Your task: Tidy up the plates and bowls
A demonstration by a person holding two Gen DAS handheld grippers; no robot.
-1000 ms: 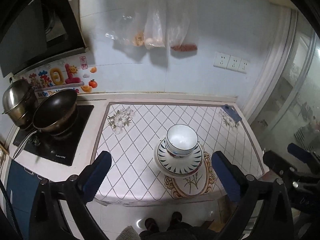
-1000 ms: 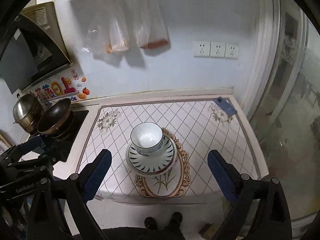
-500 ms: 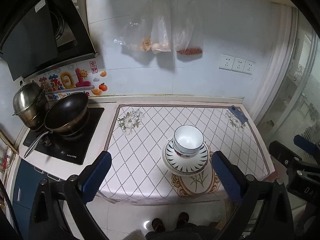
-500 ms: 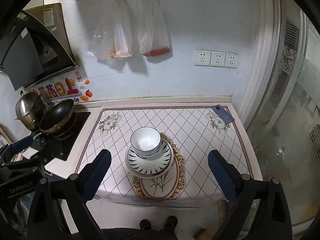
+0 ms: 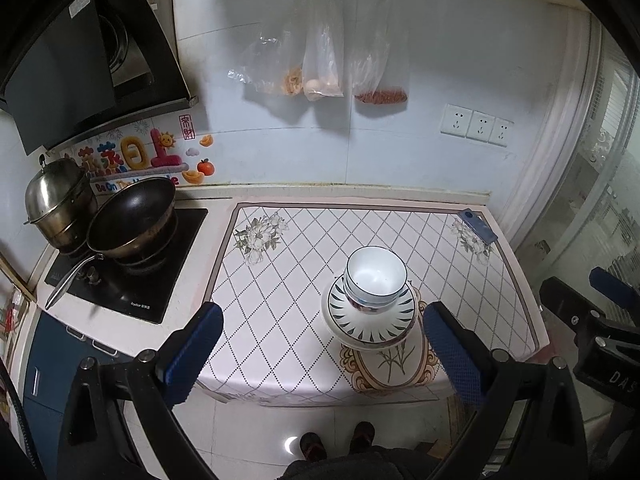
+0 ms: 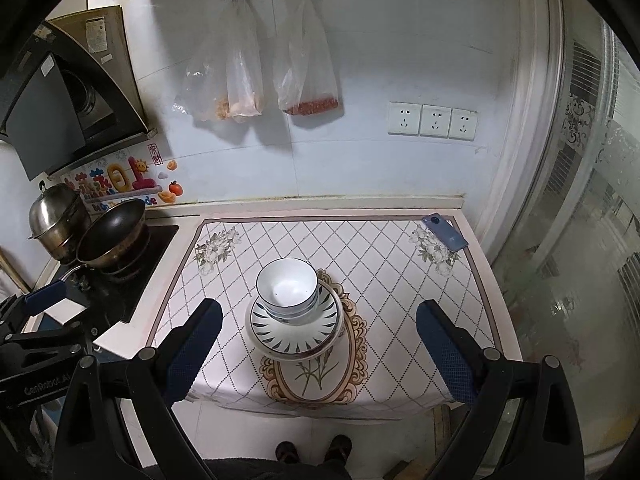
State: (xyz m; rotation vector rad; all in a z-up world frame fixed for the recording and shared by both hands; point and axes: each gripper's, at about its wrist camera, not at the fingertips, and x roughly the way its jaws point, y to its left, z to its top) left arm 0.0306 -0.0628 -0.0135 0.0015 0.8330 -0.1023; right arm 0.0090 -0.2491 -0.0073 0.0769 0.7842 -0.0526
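White bowls with blue rims [image 5: 375, 280] [image 6: 287, 291] are stacked inside patterned plates [image 5: 370, 328] [image 6: 294, 338] near the front middle of the counter. My left gripper [image 5: 320, 352] hangs open high above and in front of the counter, nothing between its blue pads. My right gripper [image 6: 318, 348] is likewise open and held well back from the stack, which shows between its fingers. Each gripper appears at the edge of the other's view.
A diamond-patterned mat [image 6: 380, 280] covers the counter. A black wok [image 5: 132, 220] and a steel pot [image 5: 56, 196] sit on the hob at left. A blue phone [image 6: 445, 232] lies at the back right corner. Plastic bags [image 5: 320, 60] hang on the wall. A person's shoes [image 5: 336, 442] are on the floor below.
Both grippers have pulled back and up from the counter, so the stack looks smaller and more of the wall shows. The bowls and plates have not moved.
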